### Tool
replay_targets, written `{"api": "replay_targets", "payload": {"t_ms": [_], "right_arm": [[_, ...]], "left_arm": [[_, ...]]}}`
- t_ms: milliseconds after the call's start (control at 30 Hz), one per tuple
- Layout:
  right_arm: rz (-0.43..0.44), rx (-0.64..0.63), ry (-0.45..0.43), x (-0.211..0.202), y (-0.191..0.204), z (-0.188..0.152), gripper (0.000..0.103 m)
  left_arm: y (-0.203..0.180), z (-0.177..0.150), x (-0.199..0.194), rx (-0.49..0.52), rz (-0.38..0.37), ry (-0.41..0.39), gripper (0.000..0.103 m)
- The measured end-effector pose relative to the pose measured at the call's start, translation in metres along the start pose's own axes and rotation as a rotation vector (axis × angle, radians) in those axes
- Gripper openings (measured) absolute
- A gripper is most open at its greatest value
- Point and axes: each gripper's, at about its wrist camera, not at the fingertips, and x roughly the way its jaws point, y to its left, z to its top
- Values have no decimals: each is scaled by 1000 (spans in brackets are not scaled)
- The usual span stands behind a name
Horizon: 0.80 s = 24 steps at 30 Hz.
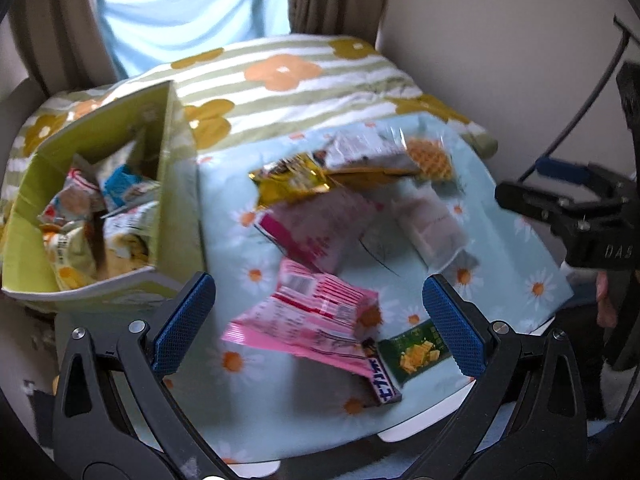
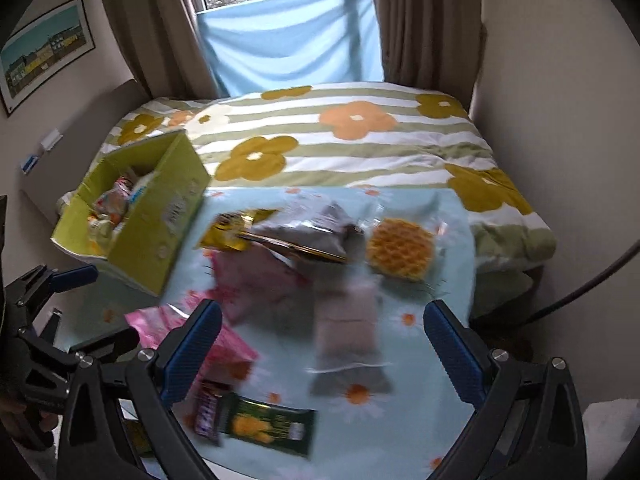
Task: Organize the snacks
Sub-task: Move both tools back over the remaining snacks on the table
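Observation:
A green cardboard box (image 1: 168,152) (image 2: 160,216) holds several snack packets at the left of a daisy-print cloth (image 1: 520,240) (image 2: 420,420). Loose snacks lie on the cloth: a pink packet (image 1: 308,316) (image 2: 224,344), a green bar (image 1: 416,350) (image 2: 268,426), a gold packet (image 1: 288,184) (image 2: 236,230), a wrapped waffle (image 1: 430,160) (image 2: 400,248), a pale pink wrapped bar (image 1: 428,220) (image 2: 346,332). My left gripper (image 1: 316,320) is open above the pink packet. My right gripper (image 2: 320,344) is open and empty above the cloth; it also shows in the left wrist view (image 1: 560,200).
A striped floral duvet (image 1: 280,92) (image 2: 360,140) covers the bed behind the cloth. Curtains (image 2: 420,20) and a blue sheet (image 2: 292,40) hang at the window. A wall stands at the right (image 1: 500,40). A dark cable (image 2: 592,284) runs at the right.

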Motion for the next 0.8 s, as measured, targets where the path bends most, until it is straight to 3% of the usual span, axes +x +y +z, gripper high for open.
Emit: {"api": "replay_targets", "payload": {"t_ms": [233,467,800], "right_arm": [[7,18,67,34,-22,-15,101],[28,57,144,70,-28,-26,101],[-18,33,236,111,-13,-28,101]], "left_arm": [[-12,-1,42,63,28,141,103],[-7,-3,76,82,44,229,103],[8,-11,121,76,-25,346,103]]}}
